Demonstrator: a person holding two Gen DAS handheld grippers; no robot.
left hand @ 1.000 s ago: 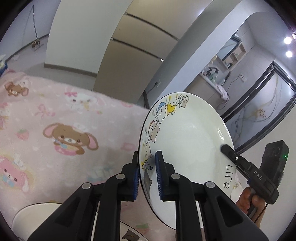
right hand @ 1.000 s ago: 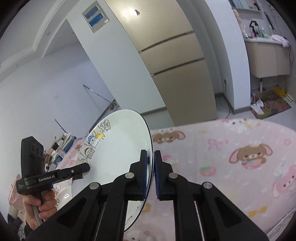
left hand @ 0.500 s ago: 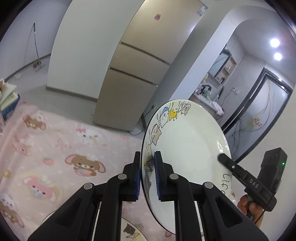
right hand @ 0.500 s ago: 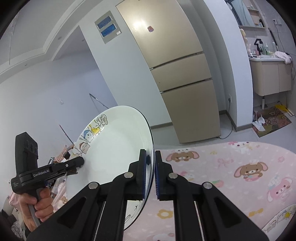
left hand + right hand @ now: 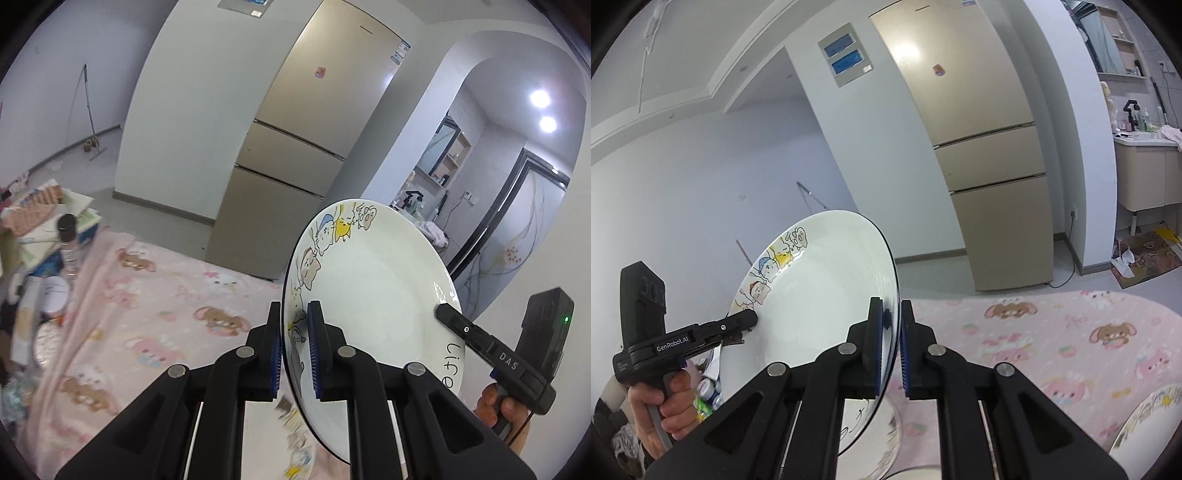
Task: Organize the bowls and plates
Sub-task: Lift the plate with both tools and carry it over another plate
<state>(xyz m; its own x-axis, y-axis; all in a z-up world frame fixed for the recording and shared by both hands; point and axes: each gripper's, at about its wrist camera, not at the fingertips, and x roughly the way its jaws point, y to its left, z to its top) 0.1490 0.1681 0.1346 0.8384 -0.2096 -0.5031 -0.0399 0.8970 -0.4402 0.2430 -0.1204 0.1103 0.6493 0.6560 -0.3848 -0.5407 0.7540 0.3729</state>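
Left gripper (image 5: 295,347): clamping rim of cartoon-print plate (image 5: 373,291) at its 8 o'clock edge, pads either side.
Right gripper (image 5: 890,345): pinching opposite rim, 4 o'clock edge.
Plate: hanging edge-up in air between both, well above pink cartoon blanket (image 5: 155,314). Judging ceramic: stiff, glazed, slippery, breakable; moderately heavy. Gripping rim only, two-sided, looking safest.
Second plate (image 5: 1145,417): lying at 4 o'clock, right view.
Beige fridge (image 5: 295,155): standing far, 12 o'clock.

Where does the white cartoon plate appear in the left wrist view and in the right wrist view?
Left wrist: plate right of centre, its near rim between this gripper's fingers.
Right wrist: plate left of centre, its rim between this gripper's fingers.
Shared landmark: gold refrigerator behind the plate.
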